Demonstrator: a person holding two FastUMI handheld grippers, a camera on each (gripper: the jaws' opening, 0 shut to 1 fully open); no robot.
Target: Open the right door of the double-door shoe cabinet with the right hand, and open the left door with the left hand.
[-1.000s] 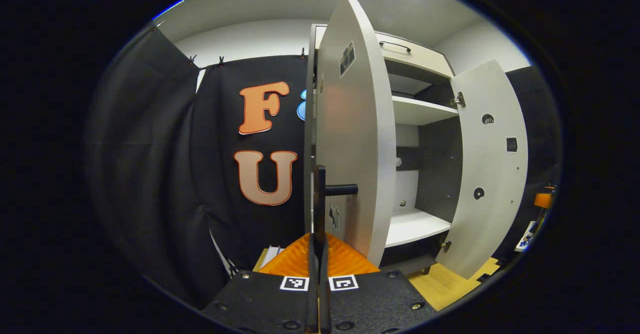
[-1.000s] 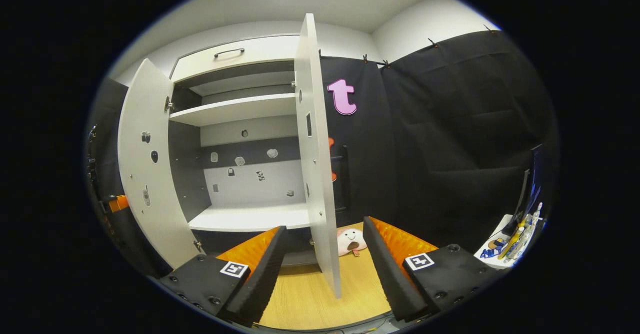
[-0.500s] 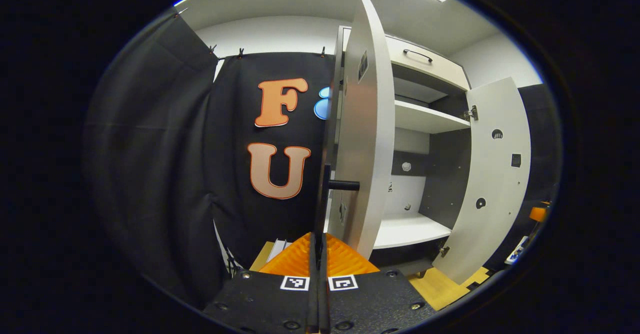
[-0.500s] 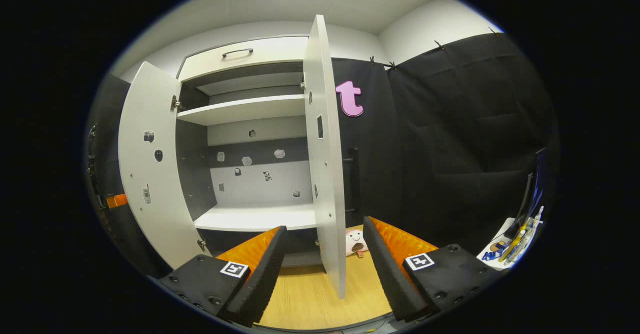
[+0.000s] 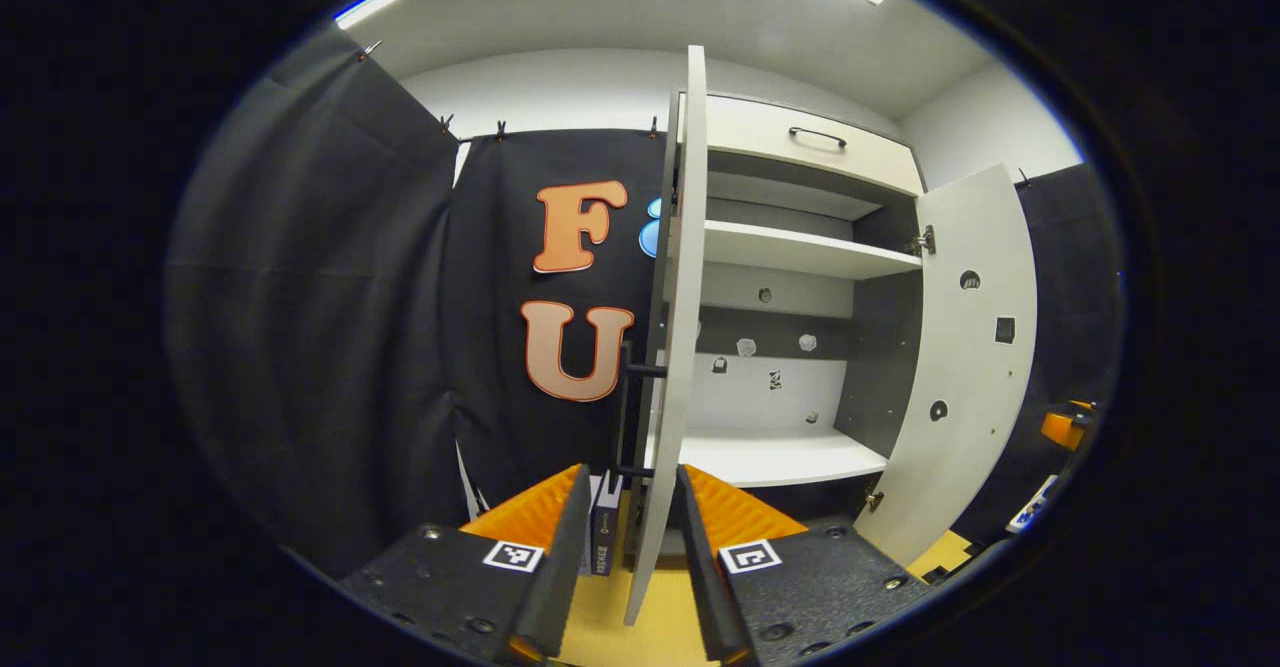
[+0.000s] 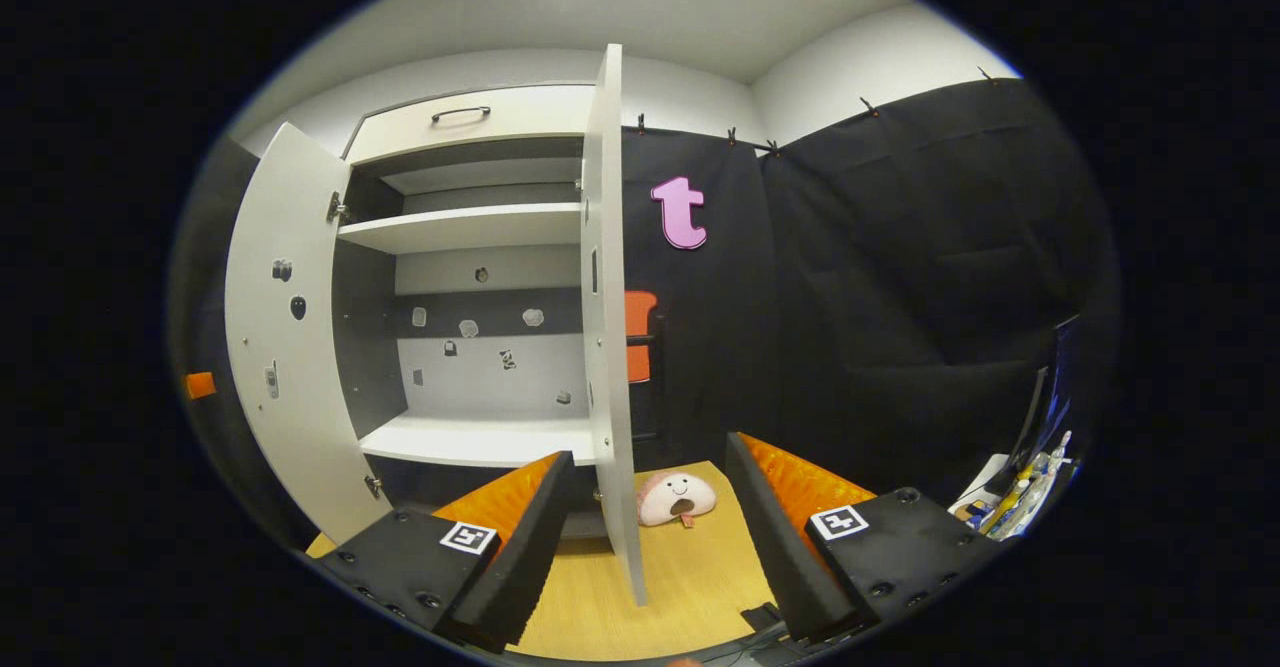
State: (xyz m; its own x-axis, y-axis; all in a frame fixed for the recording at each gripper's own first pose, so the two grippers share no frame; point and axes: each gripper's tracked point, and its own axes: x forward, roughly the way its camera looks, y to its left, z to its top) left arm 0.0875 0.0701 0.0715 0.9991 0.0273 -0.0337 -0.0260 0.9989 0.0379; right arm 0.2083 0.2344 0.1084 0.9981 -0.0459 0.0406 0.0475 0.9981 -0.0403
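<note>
The white shoe cabinet (image 5: 800,249) stands with both doors swung out. In the left gripper view, the left door (image 5: 685,277) faces me edge-on, its black bar handle (image 5: 627,407) on the outer side. My left gripper (image 5: 632,472) is open, one finger on each side of that door edge, touching nothing. The right door (image 5: 965,367) hangs wide open beyond. In the right gripper view, the right door (image 6: 603,297) is edge-on just ahead. My right gripper (image 6: 648,449) is open and empty, its fingers either side of the door's lower edge. The left door (image 6: 275,347) stands open at far left.
A pink plush slipper (image 6: 675,497) lies on the wooden floor (image 6: 690,577) beside the right door. Flat boxes (image 5: 603,527) lean by the left door's foot. A closed drawer (image 5: 815,142) tops the cabinet. Small items (image 6: 1020,477) sit low at far right.
My left gripper, shut on the left door's handle before, has opened and drawn back. The left door has swung further out. The right gripper stayed open with little movement.
</note>
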